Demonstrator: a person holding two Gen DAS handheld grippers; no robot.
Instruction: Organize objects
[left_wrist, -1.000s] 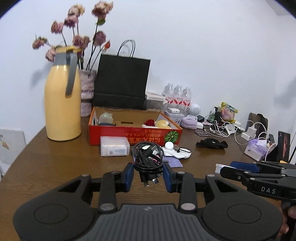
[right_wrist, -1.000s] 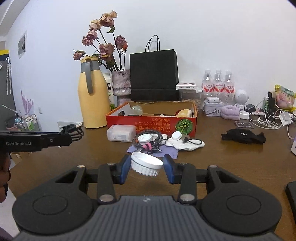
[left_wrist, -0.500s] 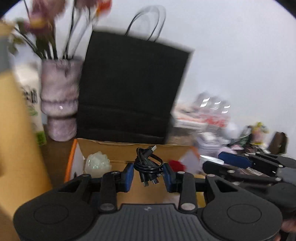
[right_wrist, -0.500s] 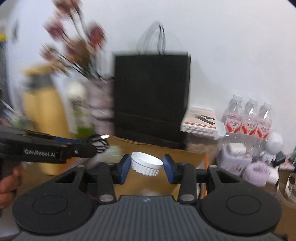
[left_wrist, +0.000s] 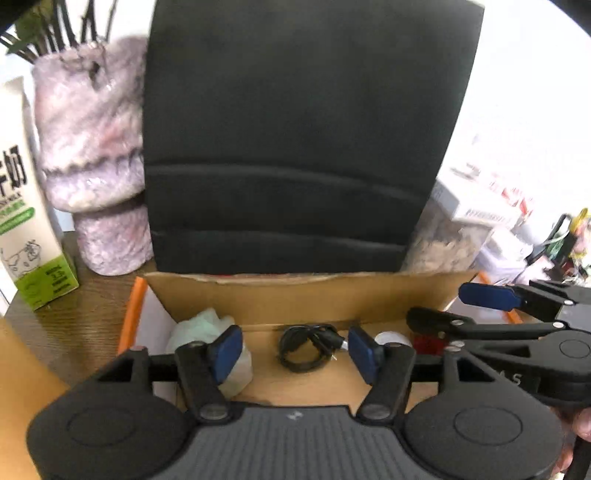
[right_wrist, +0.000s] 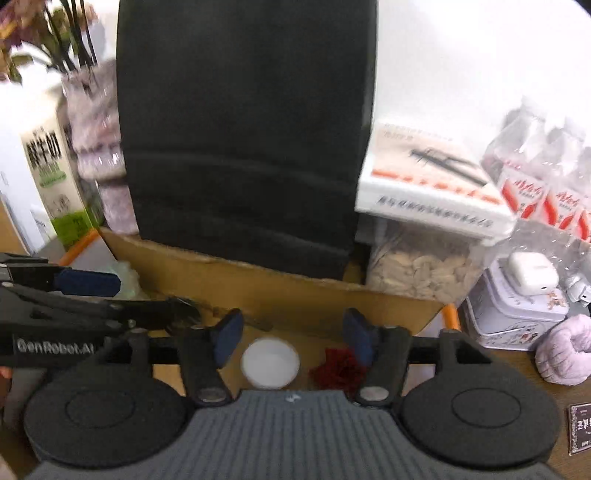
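Both grippers hang over the open cardboard box (left_wrist: 303, 295). My left gripper (left_wrist: 295, 350) has its jaws opening; the coiled black cable (left_wrist: 306, 349) lies loose on the box floor between the blue pads (left_wrist: 227, 347), touched by neither. My right gripper (right_wrist: 291, 339) is opening too; the small white ribbed dish (right_wrist: 269, 363) rests on the box floor (right_wrist: 317, 317) below and between its pads, apart from them. The right gripper (left_wrist: 480, 302) shows at the right of the left wrist view, the left gripper (right_wrist: 92, 284) at the left of the right wrist view.
A black paper bag (left_wrist: 295, 136) stands right behind the box. A pale green lump (left_wrist: 207, 325) and a red flower (right_wrist: 340, 369) lie in the box. A marbled vase (left_wrist: 92, 155) and milk carton (left_wrist: 26, 206) stand left; white box (right_wrist: 432, 181), bottles (right_wrist: 535, 177), tin (right_wrist: 517, 306) right.
Both grippers moved forward over the box and opened. The cable dropped from the left jaws and the white dish from the right jaws onto the box floor.
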